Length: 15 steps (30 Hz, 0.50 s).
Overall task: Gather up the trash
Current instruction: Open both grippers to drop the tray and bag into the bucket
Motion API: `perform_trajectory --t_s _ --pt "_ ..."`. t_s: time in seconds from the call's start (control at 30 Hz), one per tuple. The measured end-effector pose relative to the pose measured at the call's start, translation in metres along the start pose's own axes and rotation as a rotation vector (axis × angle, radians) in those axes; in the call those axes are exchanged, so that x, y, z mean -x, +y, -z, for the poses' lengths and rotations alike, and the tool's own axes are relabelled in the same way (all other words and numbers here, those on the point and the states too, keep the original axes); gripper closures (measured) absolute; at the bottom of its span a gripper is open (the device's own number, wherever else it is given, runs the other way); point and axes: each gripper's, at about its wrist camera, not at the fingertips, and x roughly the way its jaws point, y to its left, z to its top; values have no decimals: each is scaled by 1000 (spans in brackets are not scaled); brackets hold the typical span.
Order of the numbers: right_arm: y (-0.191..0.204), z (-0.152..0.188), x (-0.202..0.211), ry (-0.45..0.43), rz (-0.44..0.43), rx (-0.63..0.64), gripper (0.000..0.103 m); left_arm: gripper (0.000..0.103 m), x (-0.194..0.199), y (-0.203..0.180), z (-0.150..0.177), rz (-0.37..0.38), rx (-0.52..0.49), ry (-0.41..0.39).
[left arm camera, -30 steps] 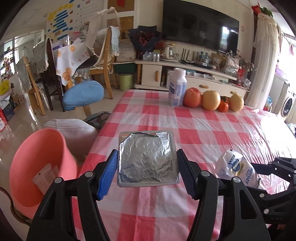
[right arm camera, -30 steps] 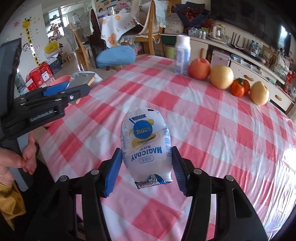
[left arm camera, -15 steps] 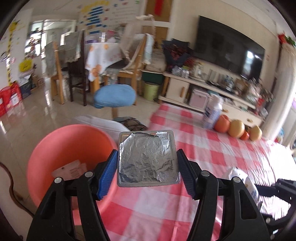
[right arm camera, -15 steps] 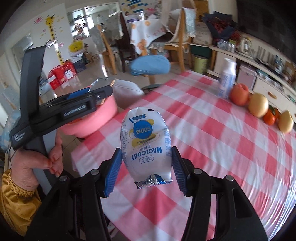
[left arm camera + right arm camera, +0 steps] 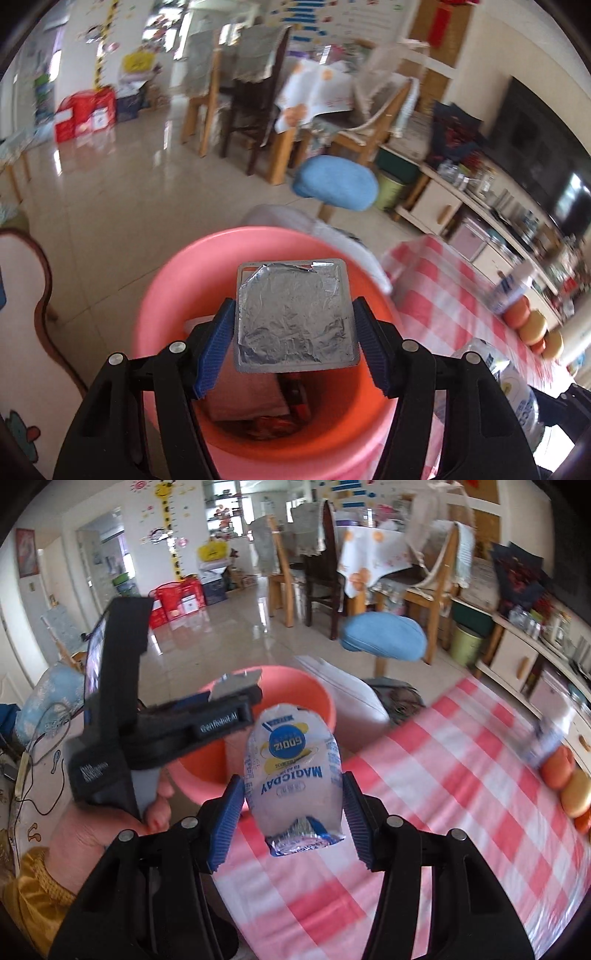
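Left tongs clamp foil packet above pink bin.

In my left claw I hold a square foil-topped container, its crinkled silver lid torn and curled at the top edge, its flat grey rim pinched from both sides by the blue pads. It hangs face-up over the mouth of the pink bin, which stands on the floor just beside the table's corner and already has wrappers and a pale packet at its bottom. In my right claw I grip a white plastic milk pouch with blue and yellow print, its crimped end toward me, above the table edge near the bin.
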Motion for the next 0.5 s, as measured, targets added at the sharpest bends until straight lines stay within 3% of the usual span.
perform_trajectory --t_s 0.3,0.37,0.4,0.43,0.5 --pt "16 -20 -55 72 -36 57 48 38 -19 25 -4 -51 54 31" --pt "19 -17 -63 93 -18 81 45 30 -23 29 -2 -58 65 39" --pt "18 -14 -65 94 9 86 42 18 -25 31 -1 -58 76 41" --pt "17 -12 -64 88 15 83 36 13 -25 33 0 -65 83 38" --pt "13 -6 -53 47 33 65 34 13 -24 35 0 -90 91 24"
